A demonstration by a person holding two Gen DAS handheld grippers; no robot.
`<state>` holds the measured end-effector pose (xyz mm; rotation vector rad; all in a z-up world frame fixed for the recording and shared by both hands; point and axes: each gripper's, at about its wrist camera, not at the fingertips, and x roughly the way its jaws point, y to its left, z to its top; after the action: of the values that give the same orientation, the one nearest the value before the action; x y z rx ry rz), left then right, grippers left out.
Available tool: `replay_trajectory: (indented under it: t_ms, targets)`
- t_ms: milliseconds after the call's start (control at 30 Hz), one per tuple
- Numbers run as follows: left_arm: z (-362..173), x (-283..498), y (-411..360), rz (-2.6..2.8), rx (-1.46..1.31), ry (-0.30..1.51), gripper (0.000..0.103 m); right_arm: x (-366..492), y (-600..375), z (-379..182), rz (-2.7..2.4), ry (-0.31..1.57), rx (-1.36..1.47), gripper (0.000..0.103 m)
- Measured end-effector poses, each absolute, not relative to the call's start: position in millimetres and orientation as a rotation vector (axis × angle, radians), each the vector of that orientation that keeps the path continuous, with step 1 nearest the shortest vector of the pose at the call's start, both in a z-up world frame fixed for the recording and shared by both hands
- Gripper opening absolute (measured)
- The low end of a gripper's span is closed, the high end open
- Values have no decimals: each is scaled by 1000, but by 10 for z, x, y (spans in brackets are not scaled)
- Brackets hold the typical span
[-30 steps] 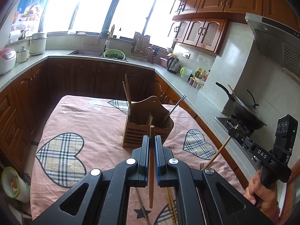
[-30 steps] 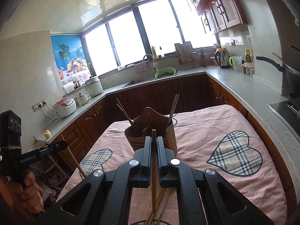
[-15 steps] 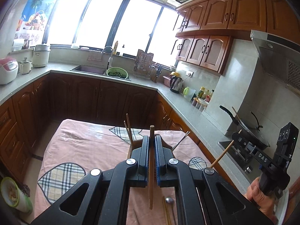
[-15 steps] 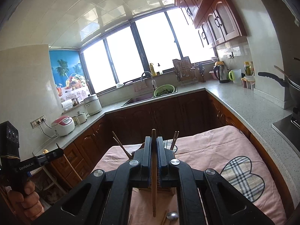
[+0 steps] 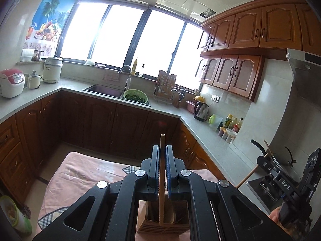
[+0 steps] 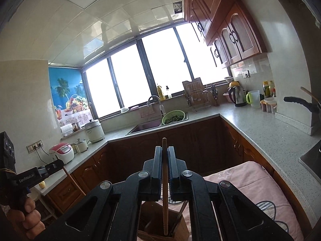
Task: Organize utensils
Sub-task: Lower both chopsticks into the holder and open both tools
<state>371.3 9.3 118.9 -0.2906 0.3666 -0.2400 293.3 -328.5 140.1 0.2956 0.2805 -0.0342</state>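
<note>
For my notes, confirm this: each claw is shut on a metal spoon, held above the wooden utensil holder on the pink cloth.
Not spoons. Each claw, left and right, is shut on a wooden chopstick, as both wrist views show. The wooden utensil holder on the pink cloth below is right.

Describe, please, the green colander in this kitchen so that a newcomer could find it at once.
Start at the big window and drop to the sink set in the grey worktop beneath it. The green colander sits at the sink's right end, below the tap. It is the only bright green, slotted basket there, filled with dark leafy greens.
</note>
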Motion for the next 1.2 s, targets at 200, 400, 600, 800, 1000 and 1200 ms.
replay_trajectory:
  t_ms: [200,400,600,800,1000,1200]
  targets:
    - [776,3999,-106,-184,-289,402,4,3131,-3331,1079,-52,312,312,5]
    - [433,4277,-347,-168,-289,454,4,3200,-3394,703,-56,347,356,5]
    - [213,4509,-504,-175,-273,511,4,3258,-3430,400,-59,398,391,5]
    - [252,4583,-481,-177,-251,501,4,3291,-3414,238,-53,434,404,5]
    - [255,4518,-339,-181,-250,512,5,3322,-3412,265,-53,451,407,5]
    - [280,4405,-252,-190,-239,514,11,3337,-3431,284,-50,468,414,19]
